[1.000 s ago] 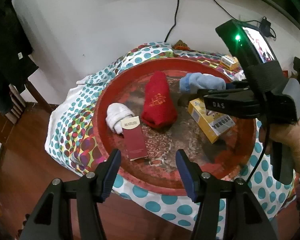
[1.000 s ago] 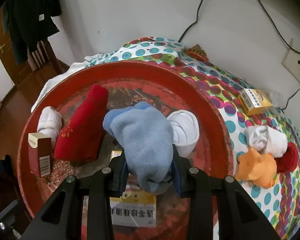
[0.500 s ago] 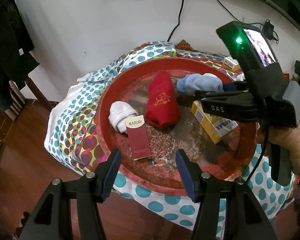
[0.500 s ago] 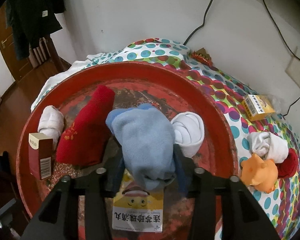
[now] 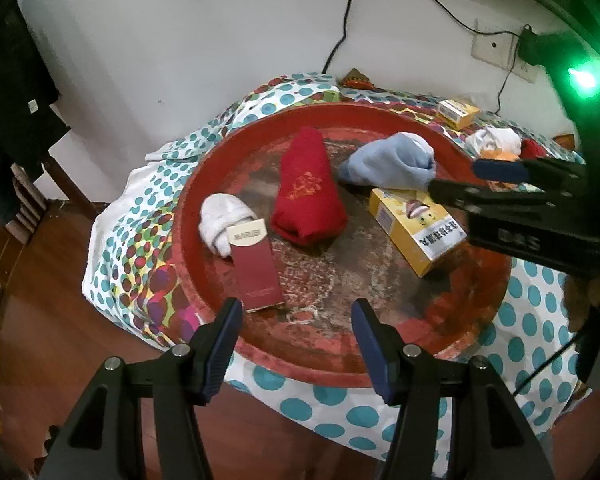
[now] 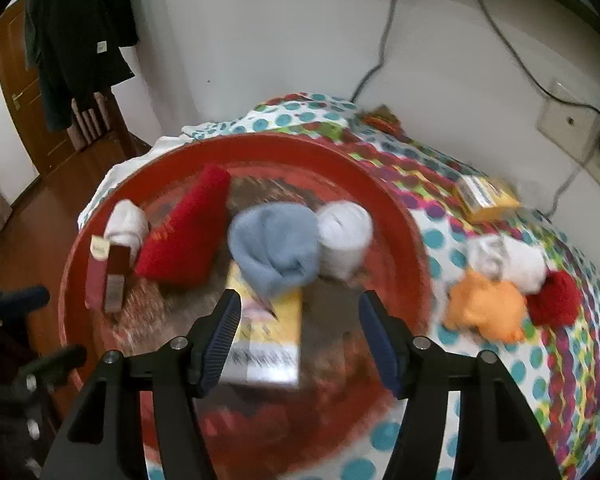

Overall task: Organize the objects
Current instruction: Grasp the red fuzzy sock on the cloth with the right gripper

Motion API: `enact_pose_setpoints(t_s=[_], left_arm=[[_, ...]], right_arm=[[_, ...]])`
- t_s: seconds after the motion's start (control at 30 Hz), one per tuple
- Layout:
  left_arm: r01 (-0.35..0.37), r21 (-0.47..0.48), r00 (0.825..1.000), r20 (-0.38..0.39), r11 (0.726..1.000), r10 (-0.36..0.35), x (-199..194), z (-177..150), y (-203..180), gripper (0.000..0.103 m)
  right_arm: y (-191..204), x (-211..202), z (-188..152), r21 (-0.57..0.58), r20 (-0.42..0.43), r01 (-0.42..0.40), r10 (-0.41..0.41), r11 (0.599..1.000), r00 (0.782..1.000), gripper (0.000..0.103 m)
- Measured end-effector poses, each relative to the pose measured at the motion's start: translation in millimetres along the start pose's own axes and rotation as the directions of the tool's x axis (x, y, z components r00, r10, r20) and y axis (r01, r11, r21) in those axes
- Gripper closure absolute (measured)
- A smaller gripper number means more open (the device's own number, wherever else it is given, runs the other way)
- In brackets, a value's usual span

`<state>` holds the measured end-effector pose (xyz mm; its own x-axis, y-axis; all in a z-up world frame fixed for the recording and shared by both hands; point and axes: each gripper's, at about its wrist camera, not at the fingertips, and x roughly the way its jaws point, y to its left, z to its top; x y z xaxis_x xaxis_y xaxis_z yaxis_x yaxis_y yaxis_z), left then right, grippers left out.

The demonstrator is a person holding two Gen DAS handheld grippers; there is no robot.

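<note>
Right claw [image 6: 299,338] jaws just opened, backed off blue sock [image 6: 276,250]; sock on tray [image 6: 396,216].

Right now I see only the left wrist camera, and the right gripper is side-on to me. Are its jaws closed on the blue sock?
Observer: No. The right wrist view shows that the right gripper has just been opening its jaws. Nothing is between them, and the blue sock lies in the red tray beyond the fingertips.
Operator: Is something hidden behind that sock?
Observer: Yes. A white rolled sock lies against its right side, also inside the tray.
Operator: And outside the tray, on the right?
Observer: An orange plush toy lies on the dotted cloth, clear of the tray's rim.
</note>
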<state>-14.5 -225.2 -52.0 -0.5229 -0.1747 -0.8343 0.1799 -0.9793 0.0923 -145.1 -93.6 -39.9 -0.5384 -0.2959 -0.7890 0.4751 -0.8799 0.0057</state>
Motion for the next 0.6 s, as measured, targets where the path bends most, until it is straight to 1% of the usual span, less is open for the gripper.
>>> enact_pose_setpoints(t_s=[0.13, 0.27, 0.43, 0.53, 0.6], left_arm=[[0.014, 0.019, 1.0, -0.005, 1.0, -0.014, 3, -2, -10, 0.045], [0.016, 0.05, 1.0, 0.004, 0.999, -0.016, 2, -3, -21, 0.045], [0.031, 0.08, 0.999, 0.024, 0.996, -0.033, -1, -4, -32, 0.045], [0.043, 0.092, 0.999, 0.023, 0.995, -0.045, 0, -5, -39, 0.045], [0.047, 0.101, 0.999, 0.023, 0.994, -0.05, 1, -6, -43, 0.045]], right_arm=[[-26, -11, -17, 0.036, -0.003, 0.033, -0.033, 0.999, 0.999, 0.044], [-66, -24, -31, 0.109, 0.003, 0.073, -0.073, 0.991, 0.997, 0.044], [-124, -38, -49, 0.211, -0.001, 0.15, -0.153, 0.966, 0.988, 0.043], [-153, -40, -60, 0.252, -0.02, 0.197, -0.198, 0.947, 0.98, 0.043], [-167, -40, -65, 0.272, -0.029, 0.215, -0.215, 0.938, 0.976, 0.043]])
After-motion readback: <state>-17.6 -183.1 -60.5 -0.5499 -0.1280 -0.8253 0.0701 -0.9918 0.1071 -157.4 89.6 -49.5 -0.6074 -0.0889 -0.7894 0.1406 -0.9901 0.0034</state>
